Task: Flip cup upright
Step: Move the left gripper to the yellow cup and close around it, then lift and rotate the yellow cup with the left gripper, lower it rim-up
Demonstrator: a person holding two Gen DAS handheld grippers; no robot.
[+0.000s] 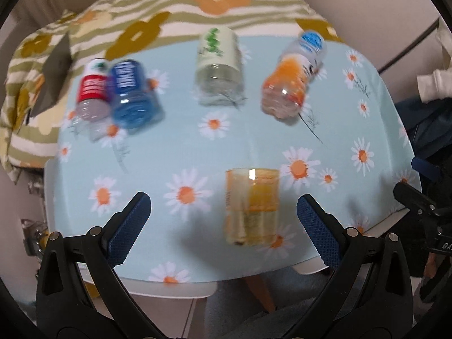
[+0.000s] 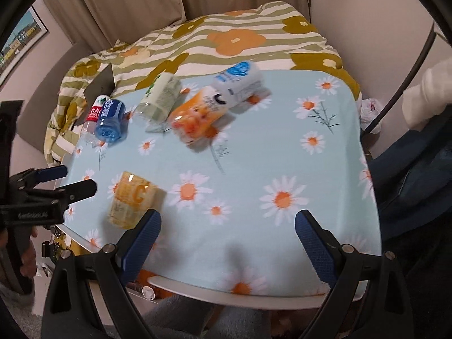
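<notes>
Left wrist view: cup (image 1: 252, 206) lies on its side at 6 o'clock on the worktop (image 1: 175, 147), between the wide-spread left tool (image 1: 223, 227). Probably light, rigid, slippery plastic; grip mid-wall. Right tool (image 2: 227, 236) gapes, empty.

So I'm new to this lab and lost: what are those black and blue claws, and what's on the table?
They are hand-held tongs, one per hand, each with a fisheye camera looking along its fingers. One picture is from the left tongs, the other from the right tongs. Both are open and hold nothing. On the daisy-print tablecloth lies a yellow cup near the front edge, not upright. Further back lie four plastic bottles, including a blue bottle and an orange bottle.
</notes>
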